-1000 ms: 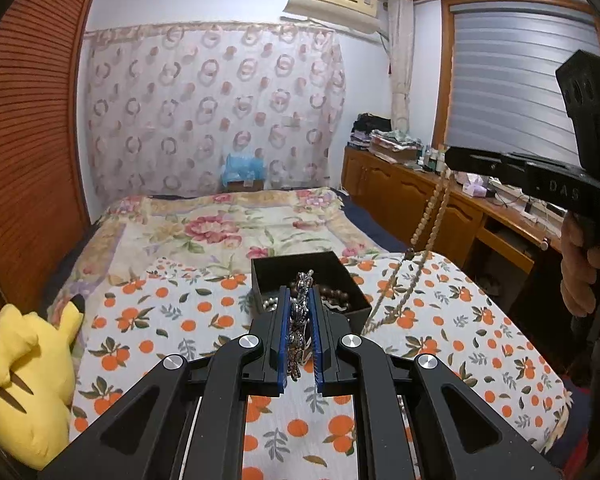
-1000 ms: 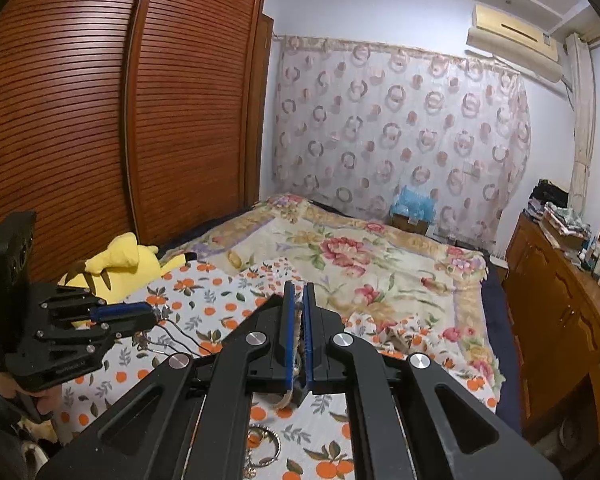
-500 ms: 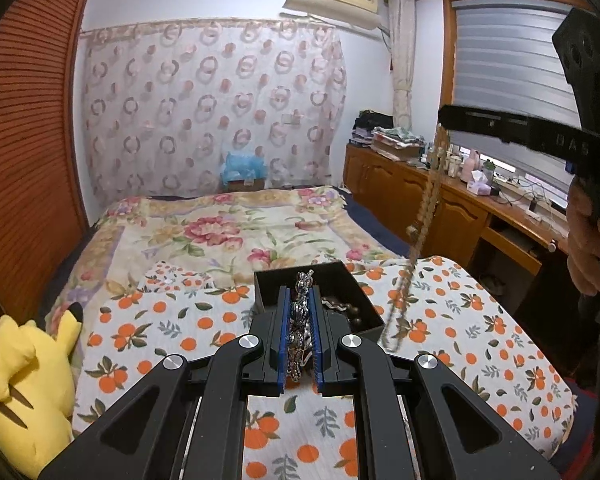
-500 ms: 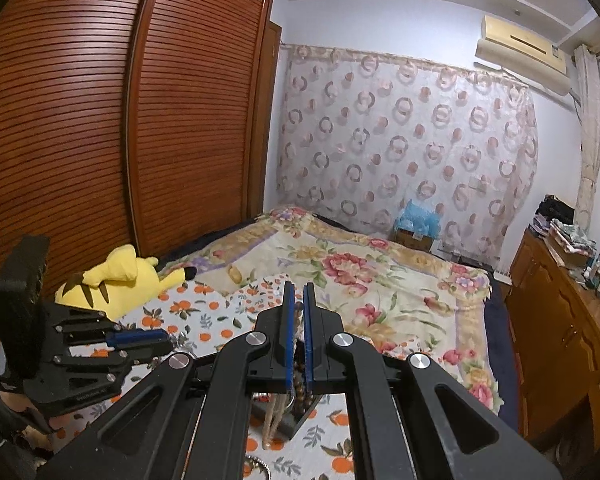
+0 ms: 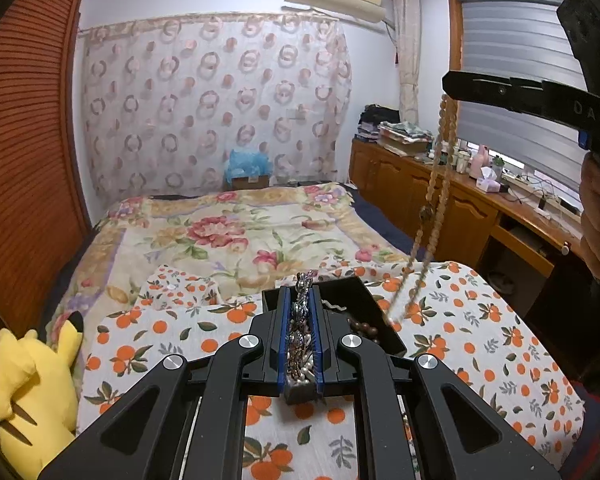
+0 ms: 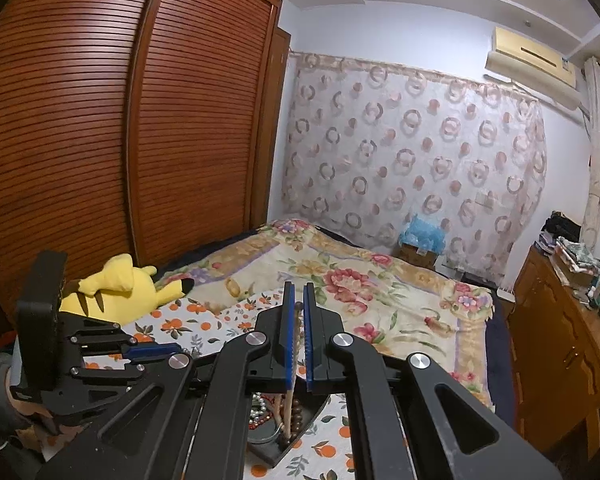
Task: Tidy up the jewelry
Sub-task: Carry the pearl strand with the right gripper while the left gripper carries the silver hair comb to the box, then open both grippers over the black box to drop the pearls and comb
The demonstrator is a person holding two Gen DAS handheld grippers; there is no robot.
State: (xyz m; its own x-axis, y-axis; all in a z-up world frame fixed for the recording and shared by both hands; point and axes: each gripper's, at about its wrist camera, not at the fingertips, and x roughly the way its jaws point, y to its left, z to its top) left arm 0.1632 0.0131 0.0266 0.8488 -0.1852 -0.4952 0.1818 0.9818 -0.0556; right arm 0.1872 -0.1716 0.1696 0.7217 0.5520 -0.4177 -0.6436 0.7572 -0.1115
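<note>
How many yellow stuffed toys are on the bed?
1. A yellow plush toy with black-tipped ears lies at the bed's edge near the brown slatted wardrobe, beside the orange-print cloth. Others may be hidden outside the view.

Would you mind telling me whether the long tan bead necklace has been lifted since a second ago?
Yes. The long tan bead necklace, held by the right tongs, has risen: its top now sits higher against the grey window blind.
</note>
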